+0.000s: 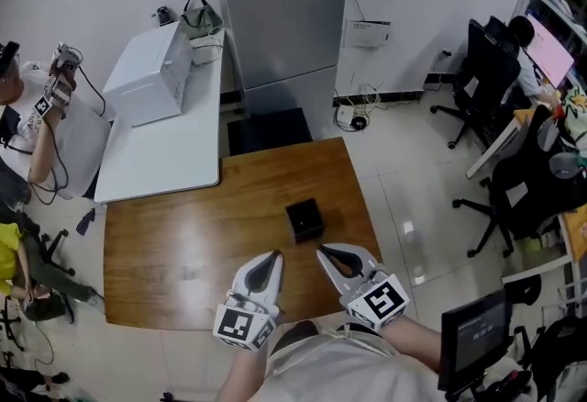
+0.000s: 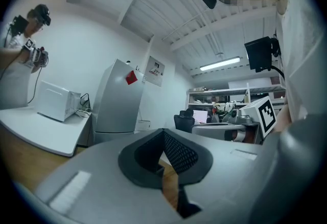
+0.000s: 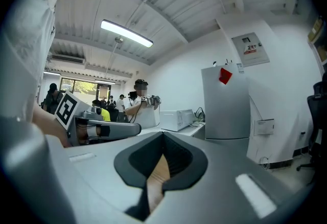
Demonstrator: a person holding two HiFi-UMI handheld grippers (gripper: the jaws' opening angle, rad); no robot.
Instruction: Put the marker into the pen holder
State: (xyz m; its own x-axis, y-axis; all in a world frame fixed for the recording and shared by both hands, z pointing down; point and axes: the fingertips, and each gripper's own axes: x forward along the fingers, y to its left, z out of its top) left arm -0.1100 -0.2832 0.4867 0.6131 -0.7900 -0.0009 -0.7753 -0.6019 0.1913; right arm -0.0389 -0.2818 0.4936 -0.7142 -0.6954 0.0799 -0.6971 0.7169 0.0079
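my left gripper and right gripper sit at the table's 6 o'clock, each with jaws together on nothing. the holder stands near, at their 12 o'clock. no marker shows anywhere, and the holder's dark inside could hide it. i judge the drop likely done; otherwise i must first find the marker.

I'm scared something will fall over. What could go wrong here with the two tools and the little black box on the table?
1. No marker shows anywhere on the wooden table, and the left tool and right tool are both shut and empty, so the job may stall until one is found.
2. The black pen holder looks small and stands just ahead of both tools; a careless push forward could probably slide or tip it.
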